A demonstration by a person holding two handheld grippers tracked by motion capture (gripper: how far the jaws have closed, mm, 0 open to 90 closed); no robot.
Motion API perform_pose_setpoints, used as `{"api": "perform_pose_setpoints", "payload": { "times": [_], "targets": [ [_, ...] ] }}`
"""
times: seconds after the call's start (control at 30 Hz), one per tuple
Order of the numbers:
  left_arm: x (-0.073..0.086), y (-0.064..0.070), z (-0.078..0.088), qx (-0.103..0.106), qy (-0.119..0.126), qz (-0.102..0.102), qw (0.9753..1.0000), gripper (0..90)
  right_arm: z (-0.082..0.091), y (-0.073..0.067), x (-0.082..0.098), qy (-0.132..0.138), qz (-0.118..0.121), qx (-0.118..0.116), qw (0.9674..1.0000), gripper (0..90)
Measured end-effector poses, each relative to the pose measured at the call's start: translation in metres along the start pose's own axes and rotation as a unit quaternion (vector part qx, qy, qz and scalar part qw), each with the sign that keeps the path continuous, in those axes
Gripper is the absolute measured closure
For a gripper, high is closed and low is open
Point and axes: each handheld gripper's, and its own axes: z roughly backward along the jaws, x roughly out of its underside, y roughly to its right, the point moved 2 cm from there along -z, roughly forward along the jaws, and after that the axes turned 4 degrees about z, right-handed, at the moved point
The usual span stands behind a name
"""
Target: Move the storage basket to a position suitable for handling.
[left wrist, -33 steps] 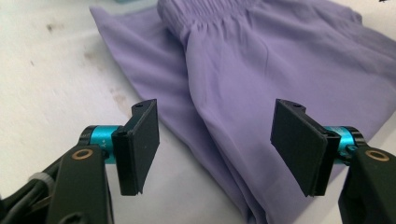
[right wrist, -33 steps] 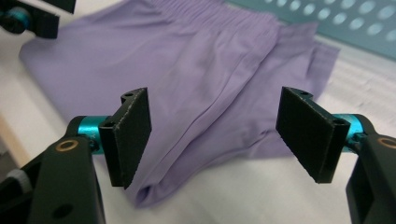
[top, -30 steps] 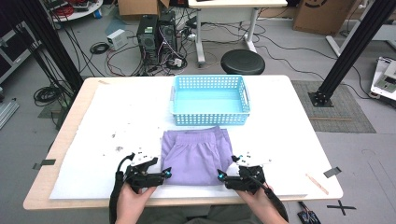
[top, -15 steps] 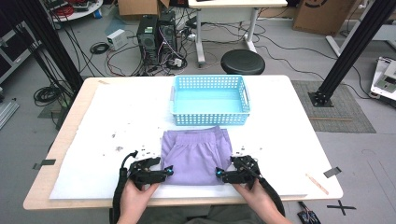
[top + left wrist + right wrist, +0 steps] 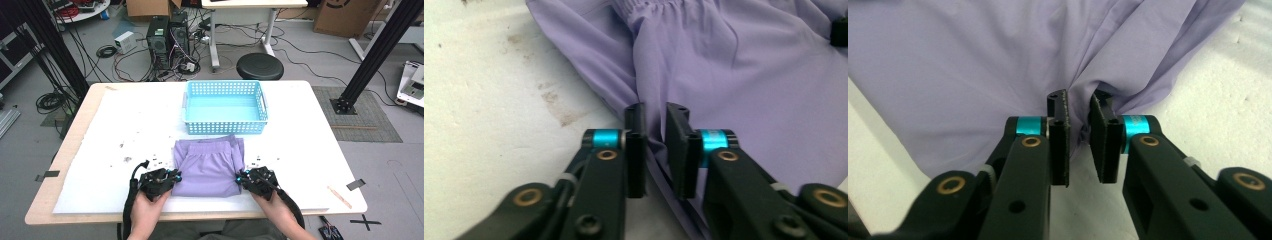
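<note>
A folded purple garment (image 5: 210,167) lies flat on the white table cover, just in front of a light blue basket (image 5: 225,127). My left gripper (image 5: 176,176) sits at the garment's near left corner. In the left gripper view its jaws (image 5: 655,120) have just been closing and now pinch a fold of the purple cloth (image 5: 749,75). My right gripper (image 5: 241,177) is at the near right corner. In the right gripper view it (image 5: 1079,107) has likewise just closed, gathering the fabric's (image 5: 948,65) edge between its pads.
The basket is empty and stands at the table's middle, behind the garment. Small dark specks dot the white cover (image 5: 125,130) left of the garment. Beyond the far edge are a round stool (image 5: 259,66), computer towers and cables on the floor.
Both grippers' jaws have gone from wide open to closed on the garment's near corners. The hands edged slightly inward and forward.
</note>
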Motion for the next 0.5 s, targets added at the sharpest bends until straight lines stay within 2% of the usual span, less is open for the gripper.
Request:
{"api": "perform_pose_setpoints", "payload": {
  "times": [0.03, 0.13, 0.3, 0.5],
  "targets": [
    [0.000, 0.003, -0.001, -0.008, 0.001, -0.012, 0.9999, 81.7, 0.000, 0.000, 0.000, 0.000, 0.002, -0.001, 1.0000, 82.0],
    [-0.001, 0.005, -0.002, -0.011, 0.003, -0.015, 0.9998, 84.0, 0.000, 0.000, 0.000, -0.001, 0.003, -0.002, 1.0000, 82.8],
    [-0.004, 0.008, -0.008, 0.013, 0.004, 0.001, 0.9999, 84.7, 0.005, 0.005, 0.003, -0.002, -0.001, -0.010, 0.9999, 84.0],
    [-0.008, 0.019, -0.017, 0.034, 0.000, -0.004, 0.9994, 84.7, 0.015, 0.016, 0.011, -0.002, -0.006, 0.000, 1.0000, 84.1]
  ]
}}
